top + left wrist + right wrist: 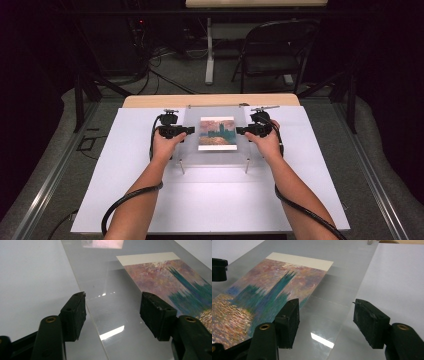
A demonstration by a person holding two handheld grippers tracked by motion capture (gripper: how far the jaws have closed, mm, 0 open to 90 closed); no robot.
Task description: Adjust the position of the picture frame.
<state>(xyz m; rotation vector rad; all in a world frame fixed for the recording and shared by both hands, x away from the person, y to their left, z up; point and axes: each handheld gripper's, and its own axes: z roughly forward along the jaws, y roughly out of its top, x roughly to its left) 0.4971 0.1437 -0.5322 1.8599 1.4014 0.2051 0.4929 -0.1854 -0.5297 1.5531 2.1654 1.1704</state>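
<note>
Clear acrylic sheet (216,135) lies between left hand-held gripper (189,130) and right hand-held gripper (241,130).

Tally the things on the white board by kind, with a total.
Clear acrylic panel: 1
Painting print: 1
Metal standoff pegs under the panel's near edge: 2
Handheld grippers, claws open: 2, left gripper and right gripper
Total: 6
</note>
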